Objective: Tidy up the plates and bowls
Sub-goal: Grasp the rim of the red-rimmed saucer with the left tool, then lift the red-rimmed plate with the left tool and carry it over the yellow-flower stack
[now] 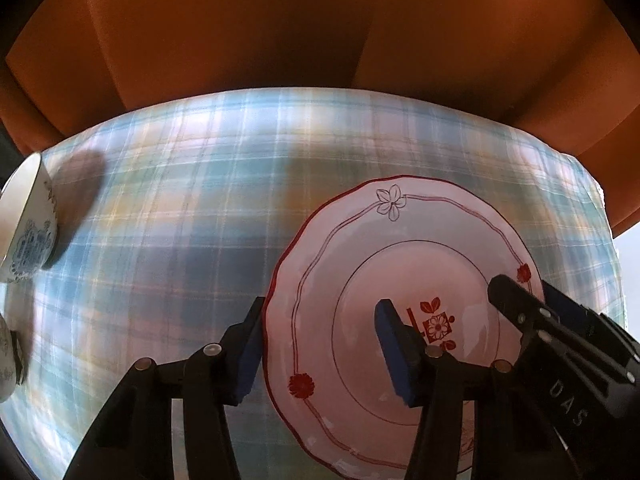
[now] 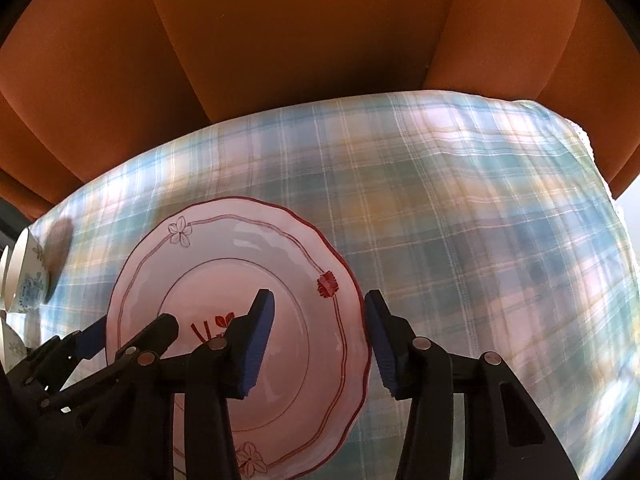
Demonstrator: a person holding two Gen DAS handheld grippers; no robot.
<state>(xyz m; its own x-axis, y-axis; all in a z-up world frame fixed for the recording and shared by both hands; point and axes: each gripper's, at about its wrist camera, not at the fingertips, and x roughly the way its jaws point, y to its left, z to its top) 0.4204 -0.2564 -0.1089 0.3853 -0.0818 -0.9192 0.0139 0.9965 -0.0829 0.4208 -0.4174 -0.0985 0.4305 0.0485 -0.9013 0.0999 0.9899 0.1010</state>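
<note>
A white plate with a red scalloped rim and red flower marks (image 1: 360, 264) lies on the plaid tablecloth (image 1: 180, 208). My left gripper (image 1: 320, 344) is open and straddles the plate's left rim, one finger outside it, one over the plate's middle. My right gripper (image 2: 320, 332) is open and straddles the right rim of the same plate (image 2: 224, 248). Each gripper shows in the other's view: the right one (image 1: 532, 312) and the left one (image 2: 132, 336). A white bowl with blue print (image 1: 28, 224) stands at the far left.
A second patterned dish (image 1: 6, 364) shows at the left edge below the bowl. The bowls also show at the left edge of the right wrist view (image 2: 24, 276). An orange upholstered seat back (image 1: 280, 32) rises behind the table's far edge.
</note>
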